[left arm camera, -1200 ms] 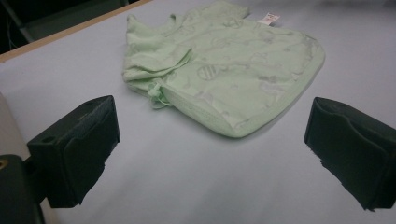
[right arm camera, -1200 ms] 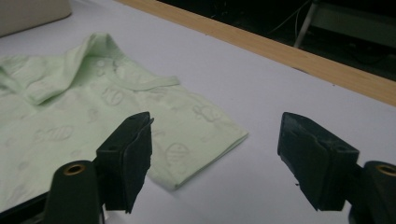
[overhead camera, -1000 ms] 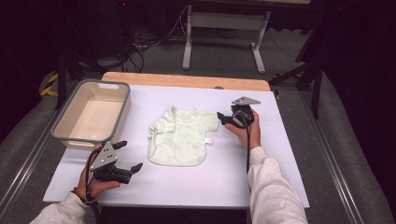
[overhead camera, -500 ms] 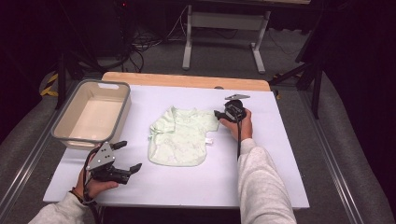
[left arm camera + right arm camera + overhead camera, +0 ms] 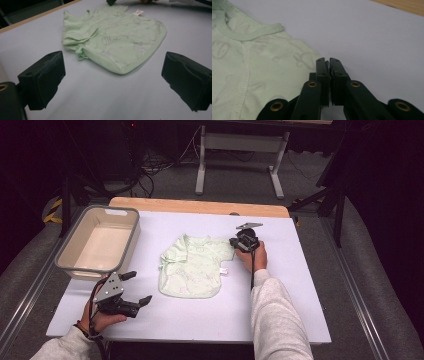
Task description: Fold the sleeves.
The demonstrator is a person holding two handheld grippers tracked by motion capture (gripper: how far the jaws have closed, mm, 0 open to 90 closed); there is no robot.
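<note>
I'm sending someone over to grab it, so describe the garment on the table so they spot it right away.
On the white table, right of the grey bin, the shirt lies flat near the middle. It is small, pale green with a faint print and a white tag at one edge, and it is the only cloth there; the right tool sits shut at its corner.

The shirt [image 5: 195, 266] lies mid-worktop [image 5: 300, 285]. Left of the shirt sits the tub [image 5: 100, 242]; the right tool [image 5: 236, 243] touches the shirt's right edge; the left tool [image 5: 136, 289] rests nearer the person, left of the shirt.
</note>
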